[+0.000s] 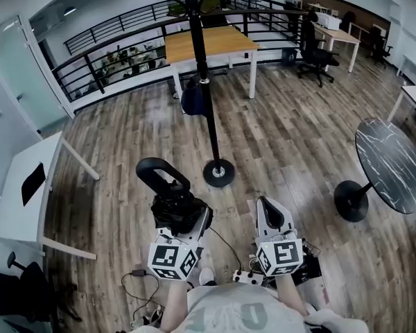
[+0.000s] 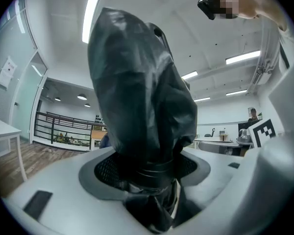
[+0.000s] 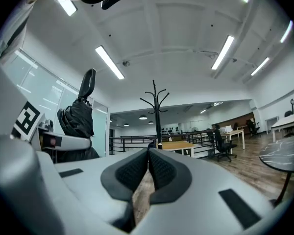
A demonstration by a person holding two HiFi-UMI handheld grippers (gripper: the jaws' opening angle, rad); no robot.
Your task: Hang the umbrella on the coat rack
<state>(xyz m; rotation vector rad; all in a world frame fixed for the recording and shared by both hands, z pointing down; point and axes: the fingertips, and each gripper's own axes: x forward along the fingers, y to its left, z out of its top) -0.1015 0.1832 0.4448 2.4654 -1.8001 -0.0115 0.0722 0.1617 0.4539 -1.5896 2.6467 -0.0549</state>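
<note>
A folded black umbrella (image 1: 172, 198) with a loop handle stands upright between the jaws of my left gripper (image 1: 182, 217), which is shut on its bundled fabric. It fills the left gripper view, where the umbrella (image 2: 142, 121) rises from the left gripper (image 2: 149, 180). The black coat rack (image 1: 204, 82) stands ahead on a round base, about one step beyond both grippers. My right gripper (image 1: 272, 214) is held level beside the left one, shut with nothing in it. In the right gripper view the right gripper (image 3: 148, 168) points at the coat rack (image 3: 157, 111), with the umbrella (image 3: 78, 116) at left.
A dark bag (image 1: 193, 96) hangs low on the rack pole. A wooden table (image 1: 208, 44) and a black railing (image 1: 118, 54) lie behind it. A white desk (image 1: 21, 193) stands at left and a round marble table (image 1: 392, 161) at right. Cables (image 1: 139, 276) lie by the person's feet.
</note>
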